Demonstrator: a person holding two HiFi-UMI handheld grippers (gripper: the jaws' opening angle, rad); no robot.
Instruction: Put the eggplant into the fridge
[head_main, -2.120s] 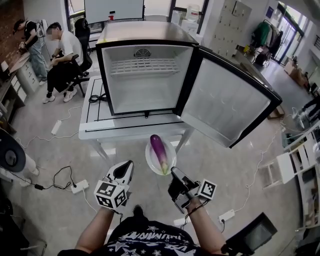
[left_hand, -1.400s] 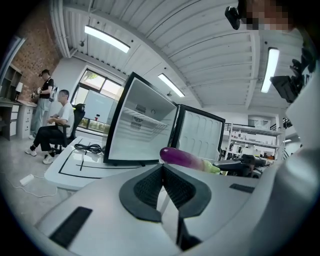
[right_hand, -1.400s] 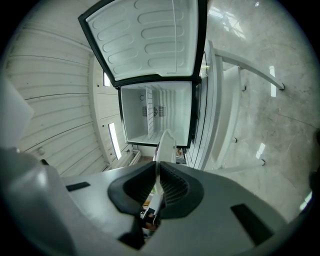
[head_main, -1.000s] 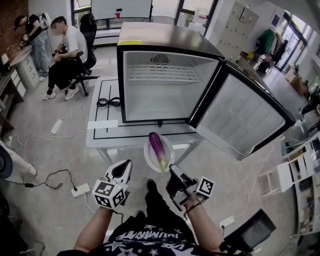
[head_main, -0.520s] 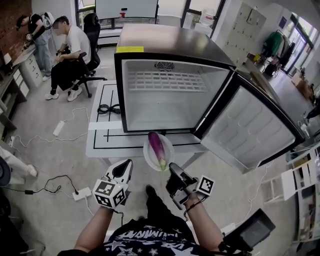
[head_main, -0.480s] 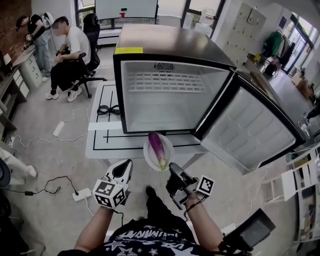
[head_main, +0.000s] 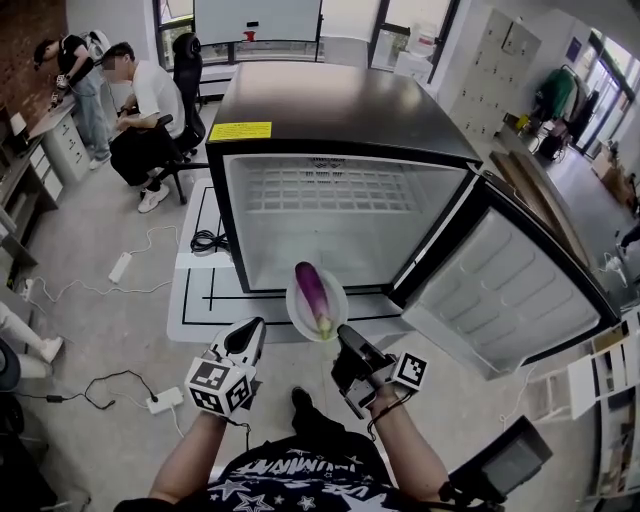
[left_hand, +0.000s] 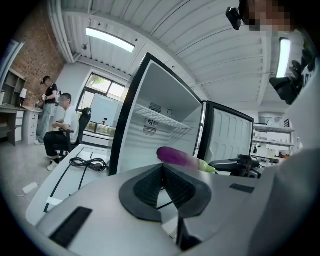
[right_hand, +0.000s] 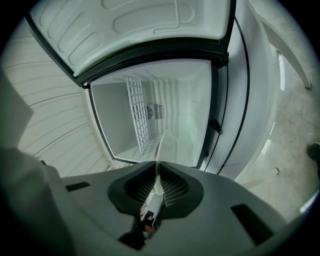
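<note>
A purple eggplant (head_main: 313, 292) with a green stem lies on a white plate (head_main: 298, 312). My right gripper (head_main: 343, 347) is shut on the plate's near rim and holds it level in front of the open fridge (head_main: 330, 225), at the height of its lower edge. In the right gripper view the plate (right_hand: 159, 150) shows edge-on between the jaws of the right gripper (right_hand: 156, 176), and the eggplant is hidden there. My left gripper (head_main: 249, 336) is shut on nothing, left of the plate. The left gripper view shows the left gripper (left_hand: 161, 169) with the eggplant (left_hand: 180, 156) beyond it.
The fridge door (head_main: 510, 290) stands swung open to the right. The fridge sits on a white table (head_main: 195, 295) with a coiled black cable (head_main: 207, 240). A wire shelf (head_main: 320, 185) spans the fridge's top. Two people (head_main: 130, 100) are at the far left; a power strip (head_main: 160, 400) lies on the floor.
The fridge has come closer and fills more of the head view. The plate with the eggplant now overlaps the fridge's lower opening. Both grippers keep their hold and spacing.
</note>
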